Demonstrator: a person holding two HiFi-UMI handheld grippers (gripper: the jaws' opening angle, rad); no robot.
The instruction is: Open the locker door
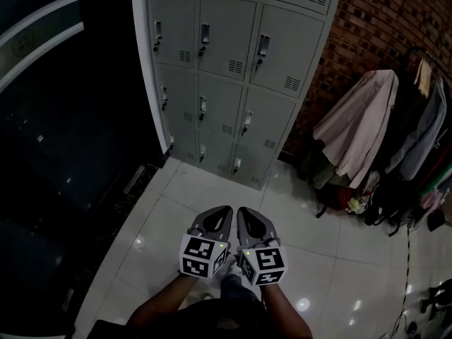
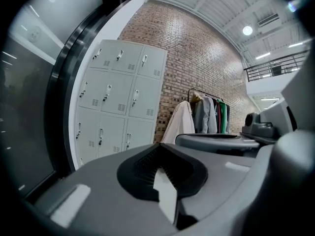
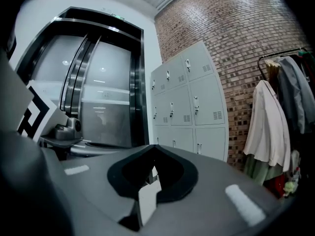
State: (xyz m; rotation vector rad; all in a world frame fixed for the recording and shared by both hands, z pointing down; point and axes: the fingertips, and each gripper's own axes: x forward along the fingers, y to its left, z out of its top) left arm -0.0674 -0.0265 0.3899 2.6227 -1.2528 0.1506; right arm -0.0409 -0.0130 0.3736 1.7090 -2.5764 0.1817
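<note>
Floor: pale glossy tiles that run from the person's feet up to the foot of the locker.
Glass wall: dark and curved, it fills the 9 to 10 o'clock side of the head view, just beside the locker's left edge.
Brick wall: at 1 o'clock in the head view, running off from the locker's right side.
Locker: a grey bank with three columns of doors, at 12 o'clock from the tongs and well apart from them. Every door in view is closed, and each has a small handle and a vent.
Coats: on a rack at 2 o'clock, against the brick wall, with a pale one nearest the locker.
Left tongs: at 6 o'clock in the head view, above the floor and pointing toward the locker. The jaws meet at the tips with nothing between them.
Right tongs: just beside the left pair, at its 3 o'clock, on the same heading. The jaws are fully together and empty.
</note>
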